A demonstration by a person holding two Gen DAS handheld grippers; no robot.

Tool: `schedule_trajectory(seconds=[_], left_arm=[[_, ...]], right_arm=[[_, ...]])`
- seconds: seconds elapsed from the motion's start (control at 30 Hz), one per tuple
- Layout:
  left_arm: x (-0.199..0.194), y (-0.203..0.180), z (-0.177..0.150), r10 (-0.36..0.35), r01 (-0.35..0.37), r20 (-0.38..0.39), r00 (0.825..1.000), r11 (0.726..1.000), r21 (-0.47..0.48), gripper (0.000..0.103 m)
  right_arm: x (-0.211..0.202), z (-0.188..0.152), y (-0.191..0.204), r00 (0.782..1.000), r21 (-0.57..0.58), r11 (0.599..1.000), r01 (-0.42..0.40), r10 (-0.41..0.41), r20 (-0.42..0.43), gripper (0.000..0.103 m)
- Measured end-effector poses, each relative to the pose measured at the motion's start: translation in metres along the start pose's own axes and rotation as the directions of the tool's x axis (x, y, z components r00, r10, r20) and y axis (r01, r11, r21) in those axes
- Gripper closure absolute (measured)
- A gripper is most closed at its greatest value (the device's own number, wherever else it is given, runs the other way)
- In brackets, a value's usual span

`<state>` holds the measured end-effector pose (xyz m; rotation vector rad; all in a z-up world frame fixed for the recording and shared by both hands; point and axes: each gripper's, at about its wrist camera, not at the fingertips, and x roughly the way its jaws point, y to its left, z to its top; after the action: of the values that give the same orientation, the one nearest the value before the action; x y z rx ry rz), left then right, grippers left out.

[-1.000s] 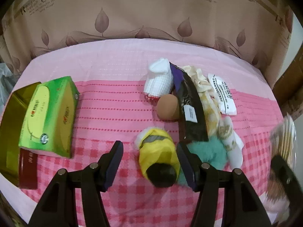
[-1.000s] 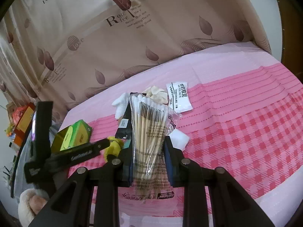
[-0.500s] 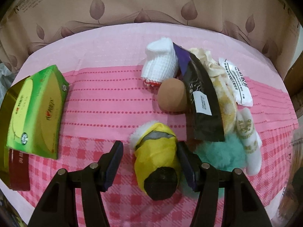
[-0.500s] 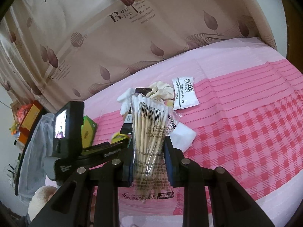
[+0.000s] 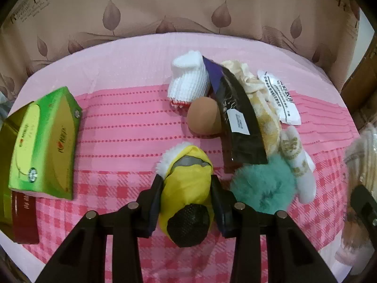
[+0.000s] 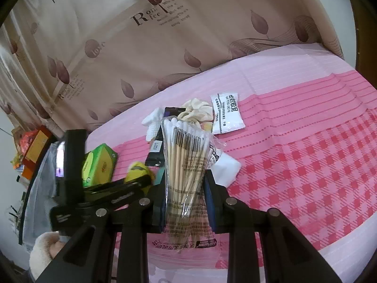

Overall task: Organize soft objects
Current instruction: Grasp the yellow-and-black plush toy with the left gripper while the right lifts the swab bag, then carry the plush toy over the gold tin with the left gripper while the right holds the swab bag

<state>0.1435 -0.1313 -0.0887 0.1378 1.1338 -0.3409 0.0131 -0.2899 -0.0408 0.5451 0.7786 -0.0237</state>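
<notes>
- Pink cloth covers the surface [image 5: 132, 127]: plain at the back, striped in the middle, checked in front; beige leaf-print curtain [image 6: 150, 54] behind, printed with "R" and "love" in brown, smaller lines unreadable.
- Left tongs [image 5: 187, 195]: jaws have just been closing, pads now against both sides of the yellow plush toy [image 5: 188, 184], which lies on the checked cloth; white fluffy trim at its far end, black mesh patch at its near end.
- Right tongs [image 6: 186, 202]: nearly closed, clamped on a clear bag of cotton swabs [image 6: 186, 162] held upright; barcode at the top, red Chinese print at the bottom, too distorted to read.
- Just right of the toy: teal fluffy ball [image 5: 264, 186], touching a white plush piece [image 5: 297, 162] with gold lettering I cannot read.
- Beyond the toy: brown ball [image 5: 203, 118] against a black sachet [image 5: 240, 122] with a white label; white knitted sock [image 5: 188, 80] behind it.
- Cream fabric [image 5: 256, 94] under the sachet; white packet [image 5: 280, 96] with black Chinese print at the far right.
- Left edge: green tissue box [image 5: 44, 139], red logo, script unreadable.
</notes>
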Motion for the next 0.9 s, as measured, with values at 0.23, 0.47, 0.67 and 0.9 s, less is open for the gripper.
schedule_trajectory(seconds=[0.23, 0.47, 0.67, 0.9], left_arm=[[-0.027, 0.009, -0.004, 0.013, -0.014, 0.036, 0.999, 1.0, 0.018, 0.064], [-0.058, 0.021, -0.005, 0.024, -0.026, 0.077, 0.997, 0.999, 0.026, 0.064], [-0.082, 0.047, -0.005, 0.067, -0.069, 0.107, 0.992, 0.998, 0.016, 0.064], [-0.101, 0.091, -0.009, 0.142, -0.14, 0.128, 0.982, 0.99, -0.02, 0.064]], right_arm=[[0.0, 0.0, -0.001, 1.0, -0.003, 1.0, 0.019, -0.018, 0.004, 0.079], [-0.003, -0.002, 0.005, 0.999, -0.031, 0.999, 0.032, -0.032, 0.018, 0.079], [-0.003, -0.002, 0.006, 0.999, -0.036, 0.999, 0.034, -0.033, 0.017, 0.079], [-0.003, -0.002, 0.007, 0.999, -0.045, 0.998, 0.037, -0.037, 0.018, 0.079]])
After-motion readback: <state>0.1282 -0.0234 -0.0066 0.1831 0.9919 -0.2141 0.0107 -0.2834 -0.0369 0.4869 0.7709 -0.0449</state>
